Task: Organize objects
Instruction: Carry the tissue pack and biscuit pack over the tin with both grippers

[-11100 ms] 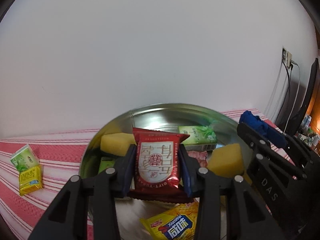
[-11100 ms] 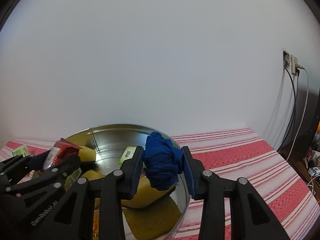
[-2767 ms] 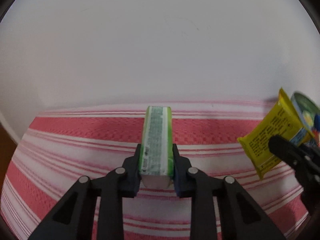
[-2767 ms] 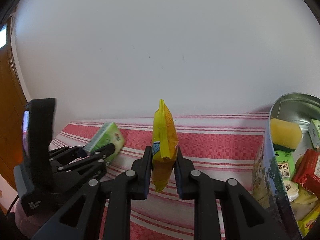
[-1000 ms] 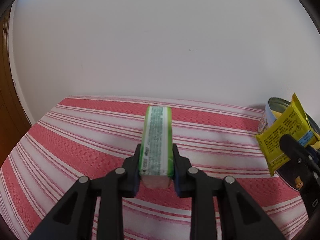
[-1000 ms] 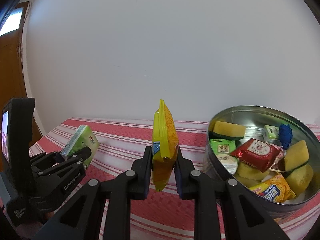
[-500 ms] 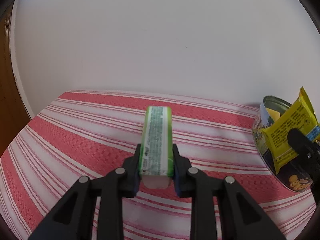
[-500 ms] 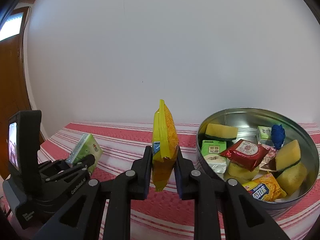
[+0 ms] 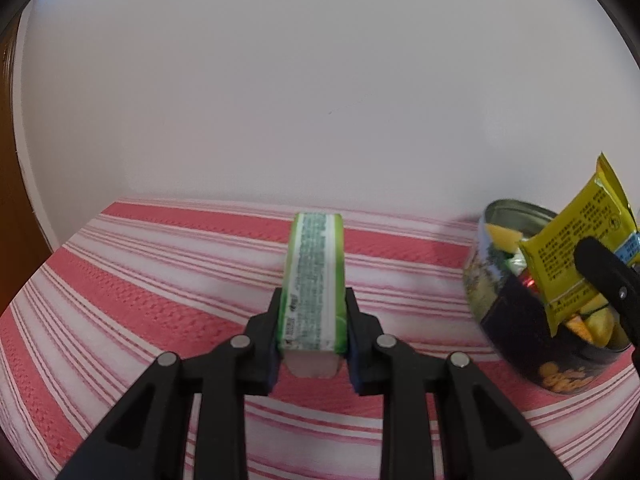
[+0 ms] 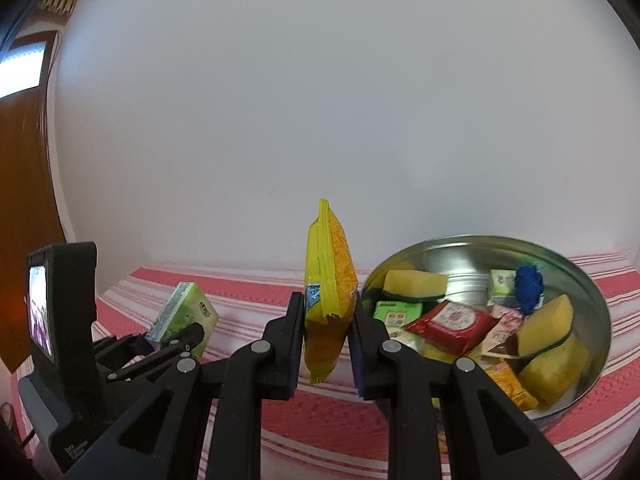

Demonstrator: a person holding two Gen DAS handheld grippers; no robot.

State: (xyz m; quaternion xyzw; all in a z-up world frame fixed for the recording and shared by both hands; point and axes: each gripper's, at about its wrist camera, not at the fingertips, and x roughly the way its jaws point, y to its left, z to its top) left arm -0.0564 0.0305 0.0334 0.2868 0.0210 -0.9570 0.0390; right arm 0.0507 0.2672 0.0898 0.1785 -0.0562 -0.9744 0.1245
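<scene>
Two grips are loaded: your left gripper [image 9: 313, 334] pinches a green tissue pack [image 9: 315, 280] edge-on between its pads, held clear above the red-and-white striped cloth [image 9: 140, 288]. Your right gripper [image 10: 325, 330] is clamped on a yellow snack bag [image 10: 328, 280], upright and narrow edge toward the camera. Just right of that bag sits the round metal tin [image 10: 596, 300], holding yellow sponges [image 10: 416, 282], a red packet [image 10: 452, 326], small green packs [image 10: 396, 312] and a blue cloth ball [image 10: 528, 286] near its far wall. From your left camera, the tin stands at the right with the yellow bag in front of it. A white wall [image 10: 320, 120] lies beyond the table's far edge.
</scene>
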